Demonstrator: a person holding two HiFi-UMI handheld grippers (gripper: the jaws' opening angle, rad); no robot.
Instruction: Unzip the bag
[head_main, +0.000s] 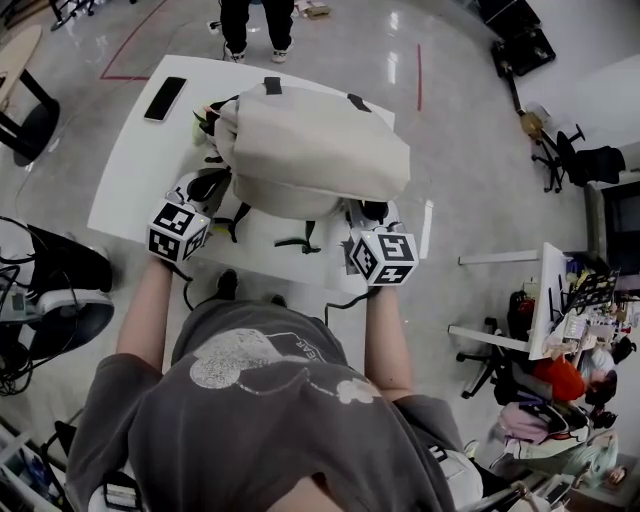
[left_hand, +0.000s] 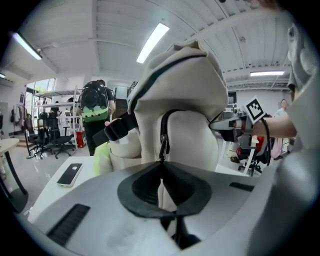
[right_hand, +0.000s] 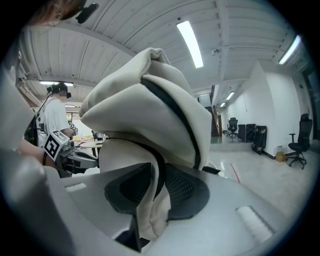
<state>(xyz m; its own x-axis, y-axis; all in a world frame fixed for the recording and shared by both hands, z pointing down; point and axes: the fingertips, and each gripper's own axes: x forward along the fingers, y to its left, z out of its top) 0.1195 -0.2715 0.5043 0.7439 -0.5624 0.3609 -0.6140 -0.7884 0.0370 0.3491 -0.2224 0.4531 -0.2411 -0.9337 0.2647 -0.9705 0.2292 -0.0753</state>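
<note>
A cream backpack (head_main: 310, 150) with black zipper lines stands on the white table (head_main: 130, 170). My left gripper (head_main: 205, 185) is at its near-left corner. In the left gripper view the jaws (left_hand: 161, 172) are closed together on the metal zipper pull (left_hand: 162, 147), which hangs from the black zipper arch on the bag (left_hand: 190, 130). My right gripper (head_main: 372, 212) is at the near-right corner. In the right gripper view it (right_hand: 156, 180) is shut on a fold of cream bag fabric (right_hand: 150, 210) beside a black zipper line.
A black phone (head_main: 165, 98) lies at the table's far left. Something yellow-green (head_main: 203, 122) sticks out behind the bag's left side. A person's legs (head_main: 255, 25) stand beyond the far edge. A dark table (head_main: 30, 90) is at the left, with office chairs and desks to the right.
</note>
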